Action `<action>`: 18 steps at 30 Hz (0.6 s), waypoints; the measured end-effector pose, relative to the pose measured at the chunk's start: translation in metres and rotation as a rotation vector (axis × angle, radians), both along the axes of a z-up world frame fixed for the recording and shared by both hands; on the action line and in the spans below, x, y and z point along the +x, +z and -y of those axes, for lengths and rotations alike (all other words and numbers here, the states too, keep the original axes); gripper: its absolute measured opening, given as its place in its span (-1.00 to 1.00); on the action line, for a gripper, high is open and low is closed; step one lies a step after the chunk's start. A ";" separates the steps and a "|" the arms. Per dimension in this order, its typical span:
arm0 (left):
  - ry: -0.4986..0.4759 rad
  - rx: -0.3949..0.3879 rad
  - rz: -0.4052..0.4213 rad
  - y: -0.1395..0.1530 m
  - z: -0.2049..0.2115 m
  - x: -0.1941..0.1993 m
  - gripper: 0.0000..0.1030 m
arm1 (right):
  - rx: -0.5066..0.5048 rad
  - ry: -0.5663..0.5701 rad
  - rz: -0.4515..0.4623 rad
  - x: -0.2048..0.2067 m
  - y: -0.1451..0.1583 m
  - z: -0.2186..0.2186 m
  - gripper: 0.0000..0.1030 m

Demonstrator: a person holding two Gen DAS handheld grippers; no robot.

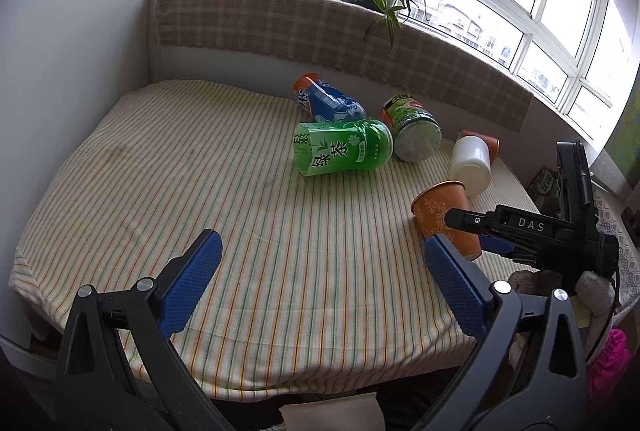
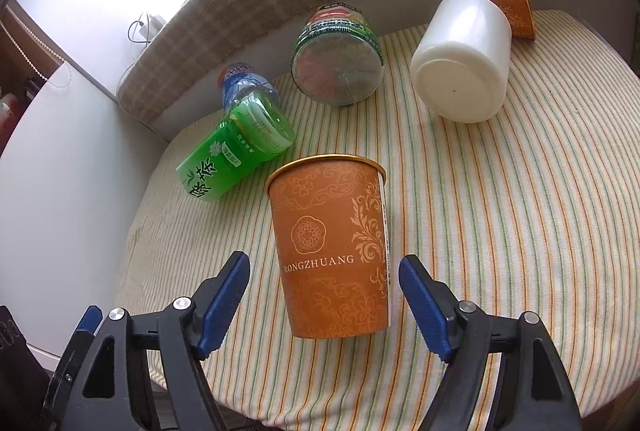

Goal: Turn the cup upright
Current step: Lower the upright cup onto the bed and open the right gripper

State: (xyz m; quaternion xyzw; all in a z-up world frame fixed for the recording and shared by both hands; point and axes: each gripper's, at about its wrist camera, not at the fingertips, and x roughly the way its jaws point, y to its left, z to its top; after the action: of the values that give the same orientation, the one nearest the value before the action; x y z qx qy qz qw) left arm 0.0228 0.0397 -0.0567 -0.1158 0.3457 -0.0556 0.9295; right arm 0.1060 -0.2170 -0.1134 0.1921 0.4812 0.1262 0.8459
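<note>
The right gripper (image 2: 324, 295) is the nearer one to the task's thing, the orange paper cup (image 2: 332, 251). Its jaws stand wide, one blue pad on each side of the cup's lower body, and a small gap shows on both sides, so it holds nothing. In the right wrist view the cup lies between the pads and a little ahead of them. Its gold rim points away from the gripper, toward the window side, and its closed base is nearest the camera. In the left wrist view the cup (image 1: 444, 219) appears tilted, rim high and base low, with the right gripper's black finger crossing its side; whether the base touches the striped cloth (image 1: 240, 191) I cannot tell. I judge that the coming move depends on this: the long axis runs nearly along the fingers, so the pads would close across the cup's width.

The left gripper (image 1: 320, 287) hangs well apart from the cup, jaws wide and empty.

Beyond the cup lie a green tea bottle (image 2: 236, 155), a white plastic jar (image 2: 460, 63), a glass jar (image 2: 336, 63) and a second orange cup (image 2: 516, 11).
</note>
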 end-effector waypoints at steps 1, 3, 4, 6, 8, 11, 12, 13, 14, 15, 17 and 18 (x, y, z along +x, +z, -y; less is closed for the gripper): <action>-0.009 -0.011 -0.007 0.000 0.001 0.003 1.00 | -0.005 0.001 0.007 -0.002 0.002 0.001 0.54; -0.033 -0.056 -0.028 -0.002 0.004 0.009 0.99 | -0.016 0.002 0.027 -0.009 0.008 0.004 0.54; -0.044 -0.079 -0.042 -0.003 0.007 0.013 0.98 | -0.028 0.003 0.038 -0.013 0.011 0.006 0.54; -0.068 -0.116 -0.069 -0.005 0.013 0.022 0.91 | -0.072 -0.003 0.072 -0.024 0.018 0.010 0.54; -0.091 -0.158 -0.097 -0.009 0.019 0.031 0.90 | -0.125 -0.015 0.113 -0.037 0.025 0.015 0.56; -0.129 -0.220 -0.140 -0.014 0.031 0.044 0.90 | -0.211 -0.044 0.173 -0.059 0.036 0.022 0.64; -0.144 -0.246 -0.157 -0.015 0.035 0.048 0.89 | -0.242 -0.057 0.191 -0.067 0.039 0.025 0.65; -0.158 -0.272 -0.178 -0.018 0.040 0.053 0.88 | -0.276 -0.071 0.208 -0.075 0.041 0.028 0.65; -0.172 -0.299 -0.199 -0.020 0.044 0.058 0.85 | -0.301 -0.085 0.221 -0.081 0.043 0.032 0.66; -0.184 -0.324 -0.222 -0.023 0.048 0.064 0.82 | -0.321 -0.100 0.231 -0.088 0.045 0.037 0.68; -0.203 -0.371 -0.261 -0.028 0.056 0.074 0.81 | -0.348 -0.127 0.238 -0.099 0.046 0.046 0.68; -0.211 -0.385 -0.276 -0.030 0.060 0.079 0.78 | -0.358 -0.139 0.238 -0.104 0.046 0.050 0.68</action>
State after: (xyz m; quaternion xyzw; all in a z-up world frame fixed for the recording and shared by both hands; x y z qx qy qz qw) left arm 0.1018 -0.0202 -0.0870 -0.2606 0.4623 -0.2007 0.8234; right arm 0.0025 -0.2674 -0.0670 0.0555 0.3782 0.0021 0.9240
